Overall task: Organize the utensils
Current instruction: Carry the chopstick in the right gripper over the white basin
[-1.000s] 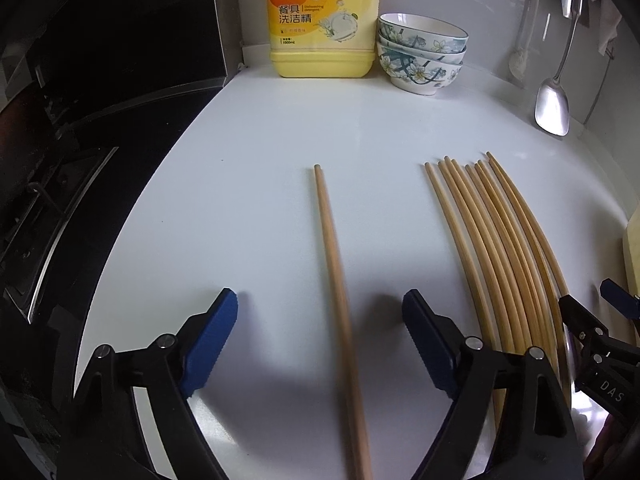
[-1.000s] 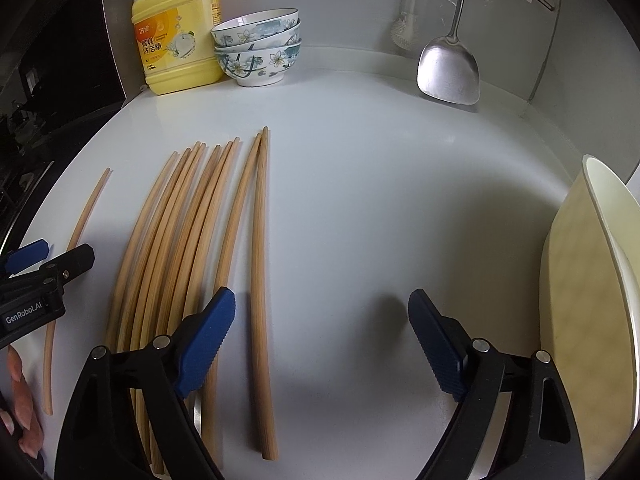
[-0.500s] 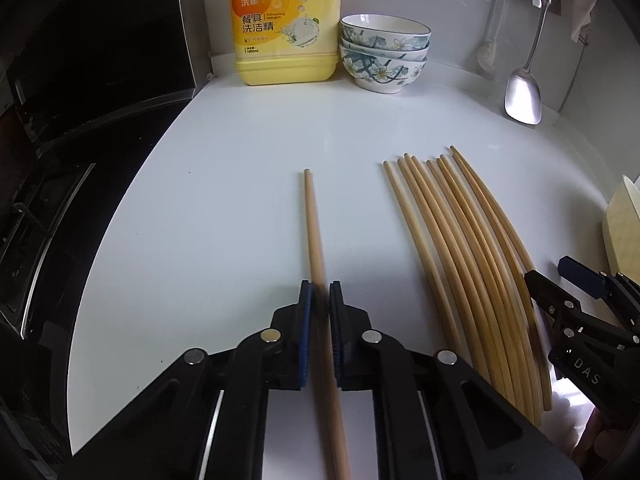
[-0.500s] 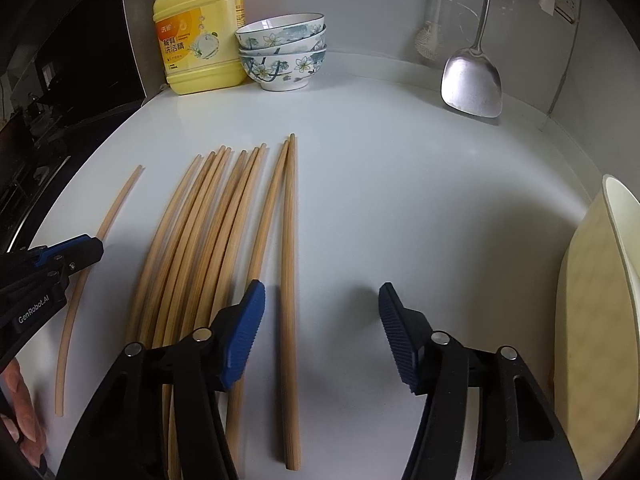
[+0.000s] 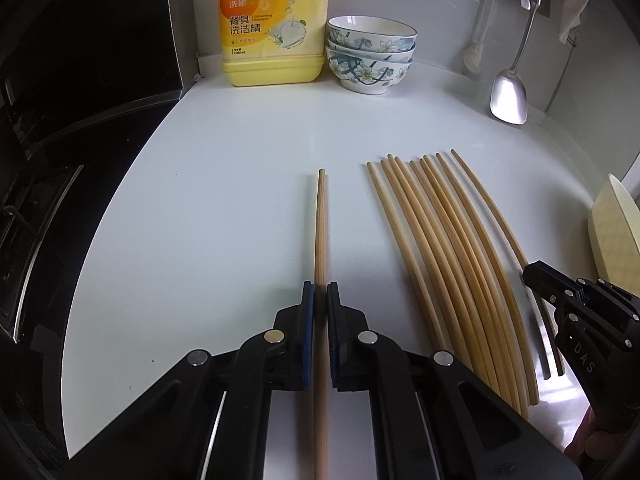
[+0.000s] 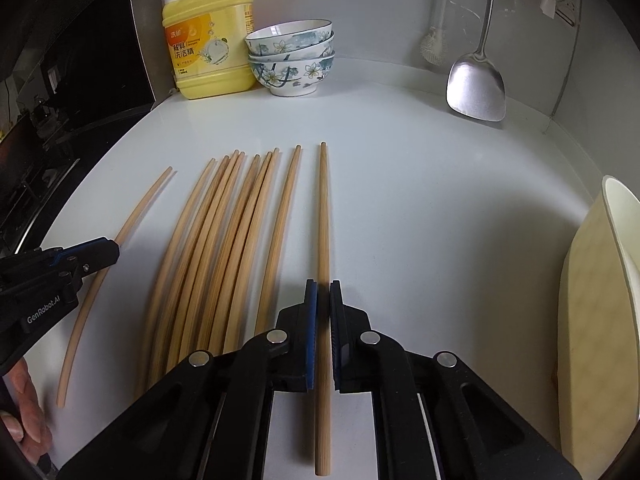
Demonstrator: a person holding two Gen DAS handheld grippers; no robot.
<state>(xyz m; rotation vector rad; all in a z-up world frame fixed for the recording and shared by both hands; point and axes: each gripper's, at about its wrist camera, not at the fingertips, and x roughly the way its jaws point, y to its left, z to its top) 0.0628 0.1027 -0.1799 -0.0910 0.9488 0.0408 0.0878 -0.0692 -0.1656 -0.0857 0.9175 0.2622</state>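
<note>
Several wooden chopsticks (image 5: 440,248) lie side by side on the white counter (image 5: 224,200). One lone chopstick (image 5: 321,220) lies left of the group, and my left gripper (image 5: 320,286) is shut on it near its middle. My right gripper (image 6: 323,283) is shut on the rightmost chopstick (image 6: 323,208), which sits slightly apart from the bundle (image 6: 224,248). The right wrist view shows the left gripper (image 6: 108,250) low at the left, clamped on the lone chopstick (image 6: 136,216). In the left wrist view the right gripper (image 5: 536,276) shows at the right edge. Whether either held chopstick is off the counter I cannot tell.
A yellow detergent bottle (image 5: 272,24) and stacked floral bowls (image 5: 370,56) stand at the back wall. A steel spatula (image 5: 509,96) and a brush (image 6: 434,46) hang at the back right. A cream plate (image 6: 624,248) leans at the right edge. A dark stove (image 5: 40,200) borders the left.
Both grippers went from wide open to shut, the left first on the lone chopstick, then the right on the rightmost chopstick after shifting left over it.
</note>
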